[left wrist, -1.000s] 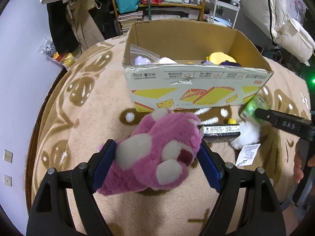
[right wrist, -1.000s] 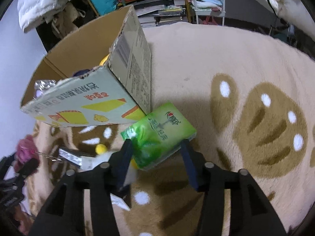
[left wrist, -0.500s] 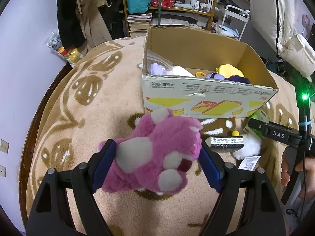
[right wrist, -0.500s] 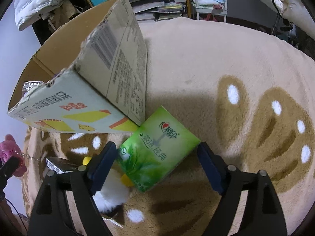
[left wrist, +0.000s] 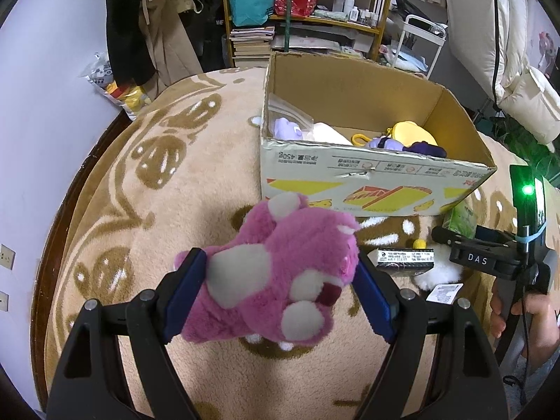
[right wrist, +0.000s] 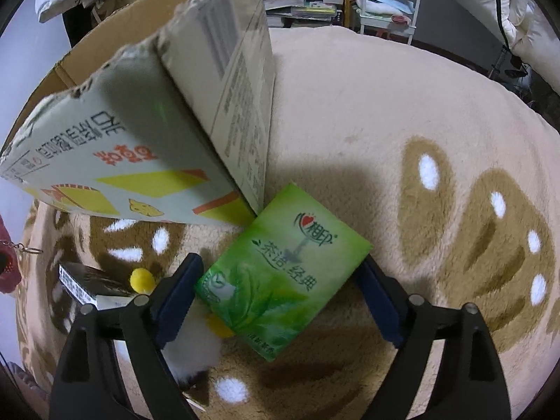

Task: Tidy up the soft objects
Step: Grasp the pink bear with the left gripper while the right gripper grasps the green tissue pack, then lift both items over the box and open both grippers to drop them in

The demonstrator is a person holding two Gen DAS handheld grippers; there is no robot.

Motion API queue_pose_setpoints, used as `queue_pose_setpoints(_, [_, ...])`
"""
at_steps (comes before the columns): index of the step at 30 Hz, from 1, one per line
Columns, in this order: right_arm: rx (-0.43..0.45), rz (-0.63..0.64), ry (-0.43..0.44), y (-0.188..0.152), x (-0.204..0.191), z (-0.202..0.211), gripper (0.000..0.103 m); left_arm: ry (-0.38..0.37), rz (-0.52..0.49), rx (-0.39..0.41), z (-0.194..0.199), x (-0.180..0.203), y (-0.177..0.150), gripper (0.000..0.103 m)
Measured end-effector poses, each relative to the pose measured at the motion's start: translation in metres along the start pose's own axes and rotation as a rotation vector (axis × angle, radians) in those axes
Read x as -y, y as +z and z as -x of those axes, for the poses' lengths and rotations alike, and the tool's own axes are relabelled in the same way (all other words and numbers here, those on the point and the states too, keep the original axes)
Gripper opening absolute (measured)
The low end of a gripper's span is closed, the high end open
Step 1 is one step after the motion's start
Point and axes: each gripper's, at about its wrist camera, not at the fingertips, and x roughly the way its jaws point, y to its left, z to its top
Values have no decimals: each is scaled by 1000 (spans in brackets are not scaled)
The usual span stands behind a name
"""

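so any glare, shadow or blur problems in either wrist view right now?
Left wrist view: evenly lit, strong fisheye bending at the edges; a green LED on the right gripper flares; the pink plush is slightly soft. Right wrist view: dimmer, the cardboard box looms soft-focused and casts a dark shadow beside the green tissue pack.

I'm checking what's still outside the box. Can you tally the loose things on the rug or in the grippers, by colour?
Pink: 1, the plush clamped in the left gripper
Green: 1, the tissue pack between the open right gripper's fingers
White and yellow: 1, the fluffy toy
Black: 1, the small box
Total: 4, leaving out the paper tag.
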Motion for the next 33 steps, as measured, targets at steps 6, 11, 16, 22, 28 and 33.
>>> queue_pose_setpoints(6, [16,-19,3,-4,5,5,81,2,23,29,7,-5,2,81])
queue_pose_setpoints(11, [52,-53,11,-4,9,16,77,-3,53,52,12,-13,4,81])
queue_pose_setpoints(16, [104,-103,64,-11,19,43,76,-4,71,108,23,-17,5,81])
queue_pose_setpoints(22, [242,-105,112,-14,18,91,76,16,62,229,45,-16,10,81])
queue_pose_setpoints(28, [403,-68,106,-11,2,126,76,39,31,358,65,-10,22,81])
queue_pose_setpoints(33, [523,-17,80,0,-17,155,76,49,10,420,70,-4,38,81])
